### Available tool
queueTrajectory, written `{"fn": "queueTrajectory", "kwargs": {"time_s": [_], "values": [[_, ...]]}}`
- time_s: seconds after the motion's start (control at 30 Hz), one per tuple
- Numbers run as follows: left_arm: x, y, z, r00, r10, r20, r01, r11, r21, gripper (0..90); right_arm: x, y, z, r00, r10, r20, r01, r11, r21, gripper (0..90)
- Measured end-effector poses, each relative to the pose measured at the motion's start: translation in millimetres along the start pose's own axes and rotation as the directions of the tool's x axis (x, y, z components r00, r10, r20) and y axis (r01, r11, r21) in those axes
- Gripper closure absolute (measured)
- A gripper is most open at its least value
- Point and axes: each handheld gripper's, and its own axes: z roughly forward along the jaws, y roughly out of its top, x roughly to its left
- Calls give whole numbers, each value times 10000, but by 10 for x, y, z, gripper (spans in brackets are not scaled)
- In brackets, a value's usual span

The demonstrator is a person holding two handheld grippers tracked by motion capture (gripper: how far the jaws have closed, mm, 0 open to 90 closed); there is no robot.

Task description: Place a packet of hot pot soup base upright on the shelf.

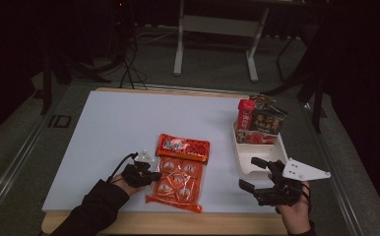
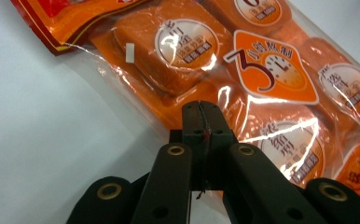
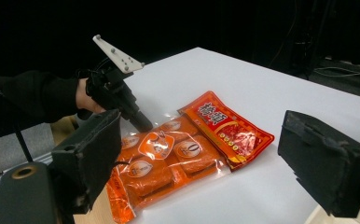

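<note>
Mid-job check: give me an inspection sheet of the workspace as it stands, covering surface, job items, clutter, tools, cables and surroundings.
Surface: white tabletop, wooden edge along the near side.
Job's things: orange snack bag lying flat near the front edge, red header pointing away from the person.
Clutter: white bin at the right, holding upright packets.
Tools: left tool has its jaws shut, tips at the bag's clear edge; whether film is pinched cannot be told. Right tool open, beside the bin, holding nothing.
Cables: black lead trailing from the left tool.
Surroundings: dark room, white table frame behind, cables on the floor.
</note>
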Motion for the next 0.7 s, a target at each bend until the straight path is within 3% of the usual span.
{"fn": "queueTrajectory", "kwargs": {"time_s": [0.13, 0.23, 0.37, 0.47, 0.5, 0.57, 0.7], "values": [[-53, 31, 34, 9999, 117, -51, -116, 9999, 51, 900, -2, -5, 3, 10000, -13, -7, 13, 10000, 22, 133], [-40, 39, 51, 9999, -46, 125, 45, 10000, 7, 900, -7, -8, 0, 10000, 8, -15, -8, 10000, 10, 134], [-22, 42, 26, 9998, 134, 176, -134, 9999, -22, 900, -6, -8, -4, 10000, -7, -3, 7, 10000, 17, 134], [12, 59, -14, 9999, 155, -45, -156, 9997, -190, 900, -11, -12, -8, 10000, 33, -36, -33, 10000, -7, 134], [50, 77, -47, 9997, -14, -228, 5, 9992, -393, 900, -13, -13, -11, 10000, 20, 5, -20, 10000, 7, 134], [84, 96, -64, 9986, 36, -525, -58, 9991, -415, 900, -19, -12, -18, 10000, 69, -20, -69, 10000, -47, 133], [89, 80, -25, 9988, 40, -488, -49, 9998, -186, 900, -25, -14, -26, 10000, 54, 0, -54, 10000, -59, 134]]}}
